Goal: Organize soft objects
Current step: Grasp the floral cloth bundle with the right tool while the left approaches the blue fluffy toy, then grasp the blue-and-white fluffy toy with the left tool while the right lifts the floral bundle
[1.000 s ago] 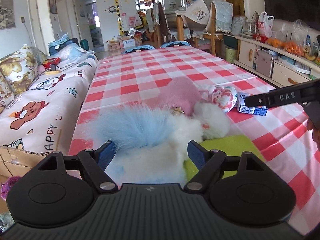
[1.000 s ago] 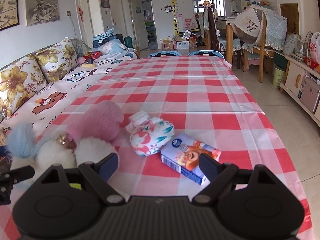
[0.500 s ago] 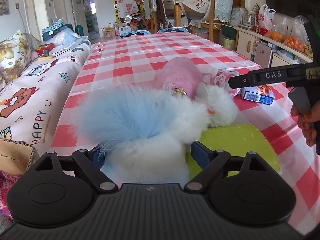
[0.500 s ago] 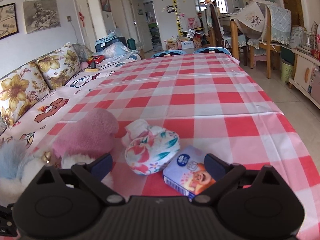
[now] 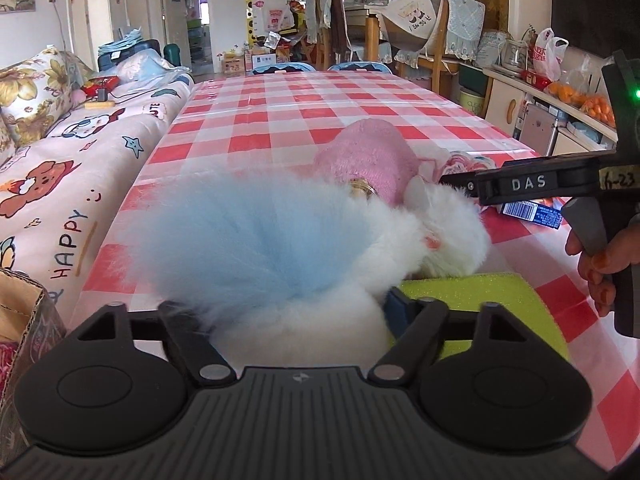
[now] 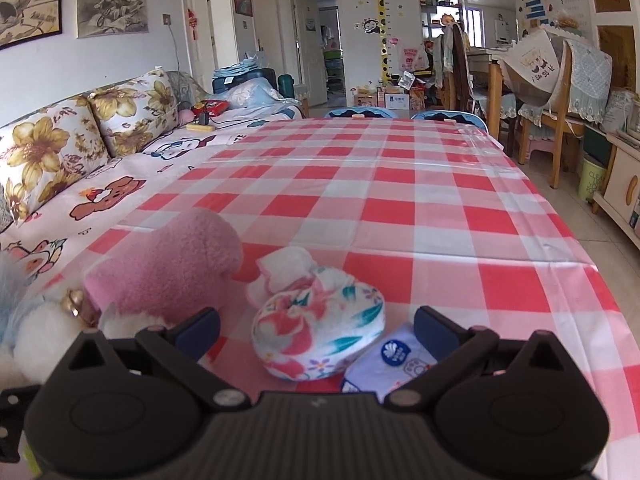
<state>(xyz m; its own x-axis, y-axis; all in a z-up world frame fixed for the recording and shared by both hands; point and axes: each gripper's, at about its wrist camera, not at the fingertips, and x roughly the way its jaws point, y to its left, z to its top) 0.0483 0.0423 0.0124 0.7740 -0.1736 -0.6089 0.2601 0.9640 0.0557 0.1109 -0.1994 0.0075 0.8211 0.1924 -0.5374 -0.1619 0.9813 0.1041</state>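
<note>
A long-haired fluffy toy [image 5: 280, 240], blue tail and white body, lies on the checked tablecloth [image 5: 320, 112] by a nubbly pink plush [image 5: 368, 160] and a flat green sponge [image 5: 480, 300]. The left gripper [image 5: 288, 312] is closing around its fur. The right gripper [image 6: 316, 330], opening wide, straddles a rounded floral bundle [image 6: 320, 332] beside a tissue pack [image 6: 396, 360].

I'm facing down a long surface [image 6: 400, 184] wearing a red-and-white checked cloth. Sofa [image 6: 132, 168] with floral cushions [image 6: 48, 156] is sitting along the left, wooden chairs [image 6: 560, 92] at far right. Giraffe height chart [image 6: 385, 28] is hanging on the white wall; daylight is coming through the far window [image 6: 476, 20].
</note>
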